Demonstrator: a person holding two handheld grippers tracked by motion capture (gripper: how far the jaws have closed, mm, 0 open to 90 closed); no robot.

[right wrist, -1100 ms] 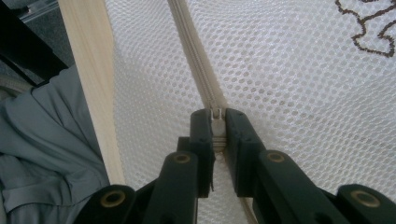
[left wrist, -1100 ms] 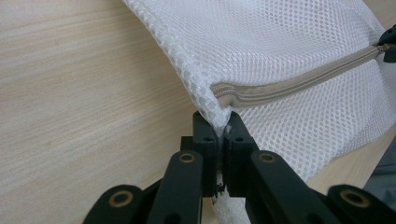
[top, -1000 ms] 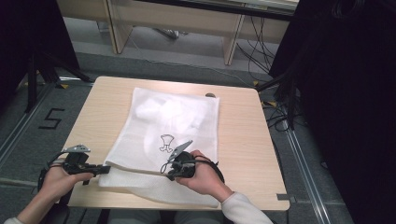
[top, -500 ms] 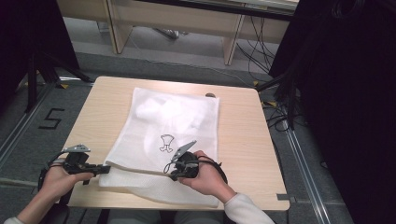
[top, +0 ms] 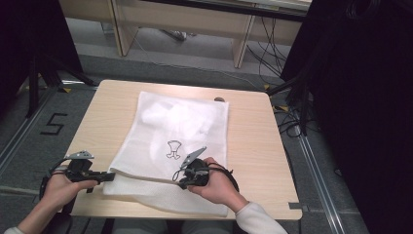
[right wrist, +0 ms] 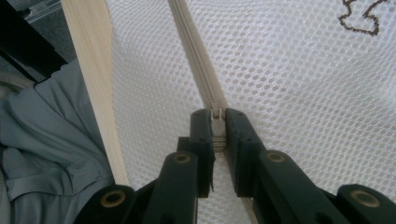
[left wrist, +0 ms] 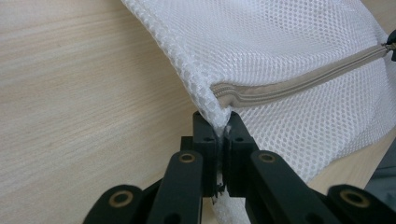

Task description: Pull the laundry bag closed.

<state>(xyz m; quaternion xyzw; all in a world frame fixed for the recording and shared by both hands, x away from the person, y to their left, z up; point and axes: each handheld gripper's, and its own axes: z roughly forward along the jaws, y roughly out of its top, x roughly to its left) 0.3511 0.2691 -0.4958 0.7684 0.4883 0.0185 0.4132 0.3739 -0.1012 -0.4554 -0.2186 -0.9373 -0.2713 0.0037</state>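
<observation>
A white mesh laundry bag [top: 180, 131] lies flat on the wooden table [top: 253, 131], with a small dark print [top: 173, 148] on it. A beige zipper [left wrist: 299, 84] runs along its near side. My left gripper [top: 108, 176] is shut on the bag's near left corner [left wrist: 215, 108], where the zipper ends. My right gripper [top: 179, 182] is shut on the zipper pull [right wrist: 216, 115], near the middle of the zipper line [right wrist: 196, 56]. The stretch of zipper between the two grippers is taut.
The table's near edge [right wrist: 93, 88] runs close beside the bag, with grey clothing [right wrist: 42, 140] below it. Bare wood lies left [left wrist: 70, 93] and right of the bag. A small dark spot [top: 219, 99] sits at the bag's far right corner. Cables and desk legs stand beyond the table.
My right gripper has slid a little to the right along the zipper. The left gripper has kept its hold on the corner.
</observation>
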